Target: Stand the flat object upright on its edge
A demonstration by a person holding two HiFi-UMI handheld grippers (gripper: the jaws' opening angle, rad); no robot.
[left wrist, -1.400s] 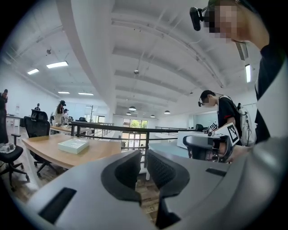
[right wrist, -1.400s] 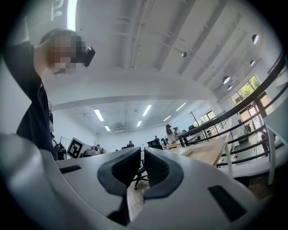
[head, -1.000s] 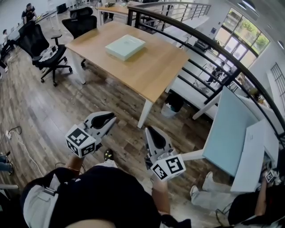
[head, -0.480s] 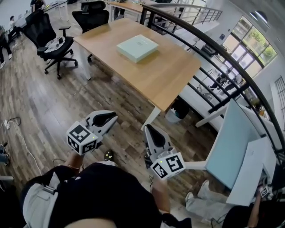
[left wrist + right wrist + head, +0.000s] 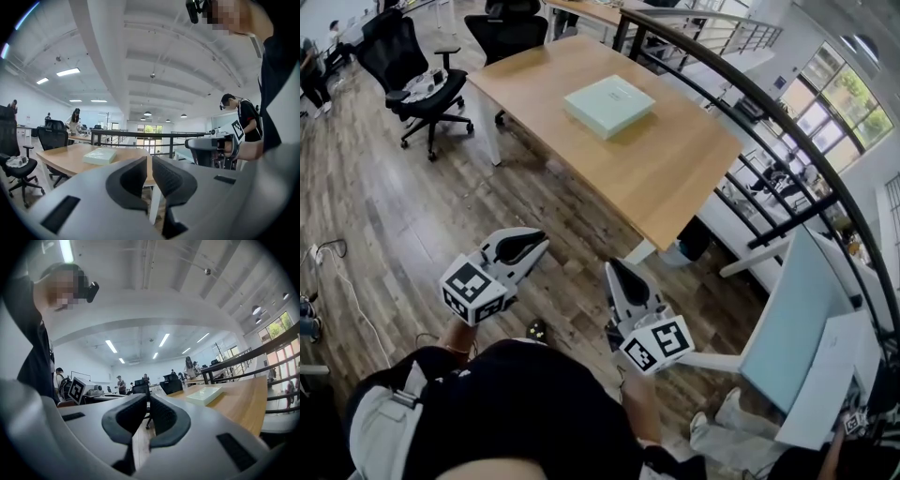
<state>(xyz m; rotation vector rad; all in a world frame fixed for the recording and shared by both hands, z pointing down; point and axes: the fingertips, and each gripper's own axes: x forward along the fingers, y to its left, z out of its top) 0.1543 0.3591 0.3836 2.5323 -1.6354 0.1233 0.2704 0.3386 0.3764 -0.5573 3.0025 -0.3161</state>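
1. No part of the task is showing as done. The pale mint-green flat rectangular box (image 5: 610, 106) is lying on its broad face on the far part of the light wooden table with white legs (image 5: 675, 178), untouched.
2. The left grey plastic gripper with dark ribbed pads (image 5: 540, 244) is carrying nothing. Its jaws are sitting pressed together with only a thin slit between the pads, and it is pointing towards the table from over the dark wood-plank floor (image 5: 394, 206).
3. The right grey plastic gripper of the same build (image 5: 612, 270) is likewise sitting closed and empty beside the left one, well apart from the box.
4. Everything is remaining to do, as I judge it: reaching the table, opening the jaws, tipping or lifting the box, and settling it on one narrow side.
5. The box is looking smooth and matte, with crisp corners and shallow side walls, so its standing edge is probably offering little footing. The tabletop is appearing slick and even, so the box may be sliding rather than pivoting when pushed.
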